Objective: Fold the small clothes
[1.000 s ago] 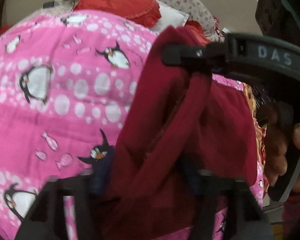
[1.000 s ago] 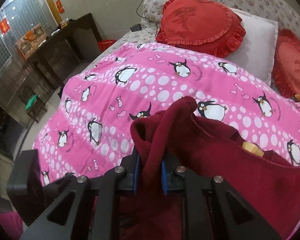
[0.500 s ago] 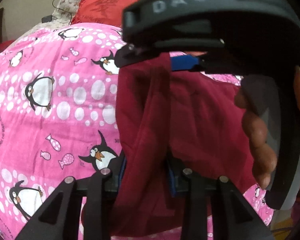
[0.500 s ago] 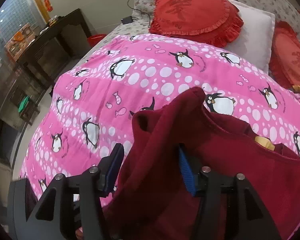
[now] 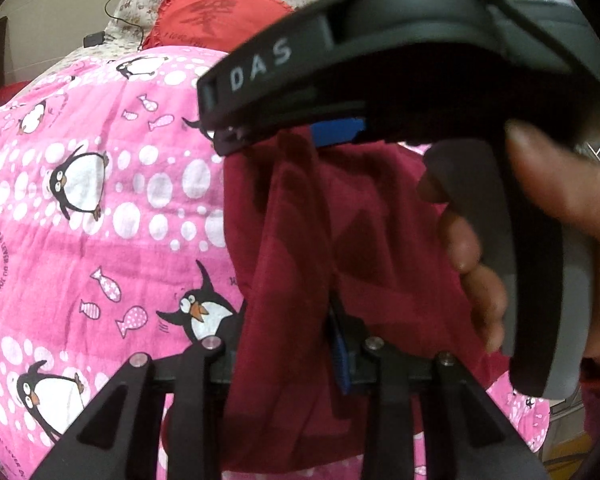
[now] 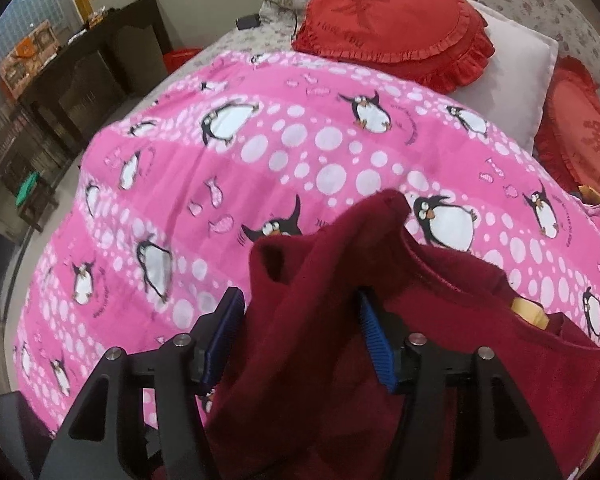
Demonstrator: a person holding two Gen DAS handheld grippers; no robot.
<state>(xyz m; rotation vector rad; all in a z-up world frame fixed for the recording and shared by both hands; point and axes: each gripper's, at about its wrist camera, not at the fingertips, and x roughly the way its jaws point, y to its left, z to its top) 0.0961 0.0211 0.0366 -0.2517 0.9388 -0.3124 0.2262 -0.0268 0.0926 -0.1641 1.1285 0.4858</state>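
Note:
A dark red garment [image 6: 332, 320] hangs bunched over a pink penguin-print blanket [image 6: 260, 152]. My right gripper [image 6: 300, 328] is open; its blue pads [image 6: 374, 338] stand apart with the cloth draped loosely between them. In the left wrist view the same garment [image 5: 300, 260] runs up between my left gripper's [image 5: 288, 352] fingers, which look spread, with one blue pad [image 5: 342, 360] showing; whether they pinch the cloth is unclear. The right gripper's body, marked DAS [image 5: 380, 80], fills the upper right of that view, held by a hand [image 5: 540, 220].
A red heart cushion [image 6: 388, 20] lies on a white pillow [image 6: 520, 60] at the bed's head, with a second red cushion [image 6: 584, 140] to the right. A dark desk [image 6: 88, 68] stands left of the bed. A cable and charger [image 6: 248, 20] lie by the pillows.
My right gripper was shut on the garment a second ago and has opened wide. It has moved close over the left gripper. The left gripper's jaws have also spread.

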